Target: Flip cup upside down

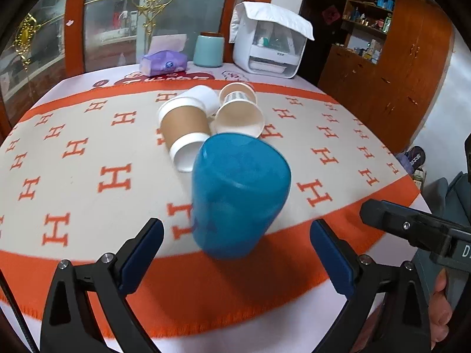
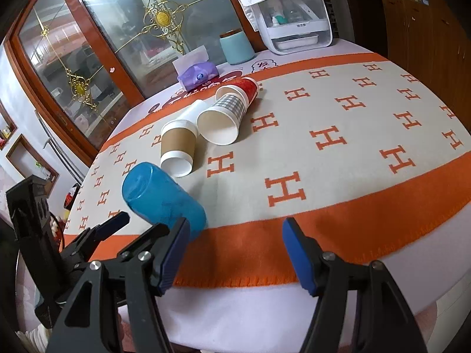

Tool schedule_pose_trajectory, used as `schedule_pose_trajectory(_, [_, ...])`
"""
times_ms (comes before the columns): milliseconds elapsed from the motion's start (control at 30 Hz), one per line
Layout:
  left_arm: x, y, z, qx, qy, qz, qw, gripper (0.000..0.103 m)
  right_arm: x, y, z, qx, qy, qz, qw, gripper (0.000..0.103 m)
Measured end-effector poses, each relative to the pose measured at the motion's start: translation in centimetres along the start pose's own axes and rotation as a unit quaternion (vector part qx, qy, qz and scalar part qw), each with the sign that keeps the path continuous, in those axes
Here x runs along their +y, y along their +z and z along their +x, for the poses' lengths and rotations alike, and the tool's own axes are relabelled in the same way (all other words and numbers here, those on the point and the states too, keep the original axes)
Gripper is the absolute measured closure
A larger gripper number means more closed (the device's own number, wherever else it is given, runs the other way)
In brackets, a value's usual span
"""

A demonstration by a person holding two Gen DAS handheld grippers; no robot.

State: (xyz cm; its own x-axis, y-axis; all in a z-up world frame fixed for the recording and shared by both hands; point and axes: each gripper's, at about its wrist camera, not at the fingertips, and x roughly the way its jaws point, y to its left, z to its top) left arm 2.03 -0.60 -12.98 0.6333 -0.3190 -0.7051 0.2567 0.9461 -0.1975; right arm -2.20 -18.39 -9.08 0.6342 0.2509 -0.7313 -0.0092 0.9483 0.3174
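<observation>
A blue plastic cup [image 1: 240, 194] is tilted over the orange-and-cream cloth, base pointing away; it is blurred. It sits between and just beyond my left gripper's [image 1: 237, 253] open fingers, which do not touch it. In the right wrist view the blue cup [image 2: 163, 198] leans with its base up-left, and the left gripper [image 2: 141, 226] shows beside it. My right gripper [image 2: 235, 250] is open and empty over the cloth's near orange border, to the right of the cup.
Behind the blue cup lie a brown-sleeved paper cup [image 1: 184, 125], a white cup [image 1: 238, 114], a checked cup [image 2: 226, 111] and a red cup [image 2: 248, 88]. At the back stand a tissue pack [image 1: 163, 63], a teal canister [image 1: 208, 50] and a white appliance [image 1: 269, 50].
</observation>
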Motion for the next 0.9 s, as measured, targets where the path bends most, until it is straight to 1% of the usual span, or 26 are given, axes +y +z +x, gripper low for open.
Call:
schedule_pose_trajectory(133, [0.2, -0.5, -1.8, -0.001, 0.022, 0.0, 0.9998, 0.004, 0.6, -0.7, -0.8, 0.001, -0.008, -0.009, 1.0, 0.038])
schedule_pose_trajectory(267, [0.8, -0.6, -3.9, -0.003, 0.044, -0.01, 0.999, 0.004, 1.4, -1.3, -1.5, 0.004, -0.016, -0.022, 1.0, 0.038])
schedule_pose_trajectory(367, [1.0, -0.3, -5.3, -0.007, 0.067, -0.014, 0.9976, 0.003, 2.1, -1.5, -2.1, 0.0, -0.018, -0.033, 0.999, 0.038])
schedule_pose_trajectory(400, [1.1, -0.1, -5.8, -0.007, 0.071, -0.015, 0.9973, 0.001, 2.4, -1.5, -2.4, -0.002, -0.019, -0.037, 0.999, 0.038])
schedule_pose_trajectory(500, [1.3, 0.4, -7.1, -0.006, 0.079, -0.022, 0.9967, 0.001, 3.3, -1.5, -3.0, -0.007, -0.021, -0.05, 0.998, 0.038])
schedule_pose_trajectory(633, [0.8, 1.4, -8.6, 0.003, 0.093, -0.024, 0.9954, 0.001, 4.4, -0.8, -3.8, -0.006, -0.023, -0.061, 0.998, 0.037])
schedule_pose_trajectory(733, [0.5, 2.3, -9.7, -0.001, 0.102, -0.023, 0.9945, 0.001, 5.3, 0.1, -4.7, -0.008, -0.024, -0.064, 0.998, 0.033])
schedule_pose_trajectory(800, [0.3, 2.9, -10.5, -0.003, 0.115, -0.025, 0.993, 0.001, 5.8, 0.7, -5.5, -0.01, -0.022, -0.065, 0.998, 0.032])
schedule_pose_trajectory(900, [0.1, 3.9, -11.6, -0.01, 0.125, -0.027, 0.9918, 0.001, 6.7, 1.5, -6.8, -0.018, -0.019, -0.069, 0.997, 0.031])
